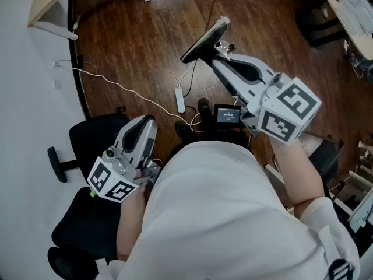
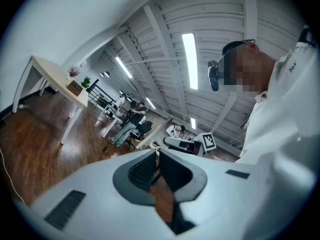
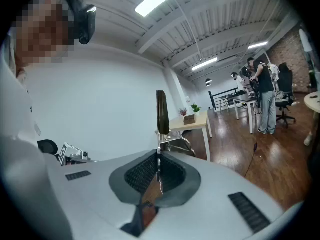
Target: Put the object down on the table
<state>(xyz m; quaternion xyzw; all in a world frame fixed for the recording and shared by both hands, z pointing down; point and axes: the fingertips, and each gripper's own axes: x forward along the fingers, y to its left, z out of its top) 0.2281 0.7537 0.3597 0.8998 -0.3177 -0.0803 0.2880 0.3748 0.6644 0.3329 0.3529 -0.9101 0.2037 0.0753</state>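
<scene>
Right tool (image 3: 158, 156): jaws were clamped narrow on the thin metal stem of a black flat utensil (image 3: 161, 111). It looked like a spatula seen edge-on. In the right gripper view the blade stood upright above the jaw tips. In the head view it stuck out past the tool, tilted, held in the air over the wood floor (image 1: 134, 45) and touching only the tool.

Left tool (image 2: 157, 153): jaws were closed to a sliver with the tips about touching and nothing gripped. Floor showed through the gap behind the tips. The tool was held low at the person's left side, just above a black office chair (image 1: 93, 139).

The 2 tools were well apart, with the right one raised and reaching forward.

On the floor ahead of the person, 1 white power strip (image 1: 180, 101) lay with a white cable (image 1: 116, 86) running off to the left. A small lit screen (image 1: 227, 115) sat near the shoes.

In the right gripper view, a light-wood counter (image 3: 192, 120) stood behind the utensil, well apart from it. It carried 2 small potted plants (image 3: 195, 107) and a small box.
</scene>
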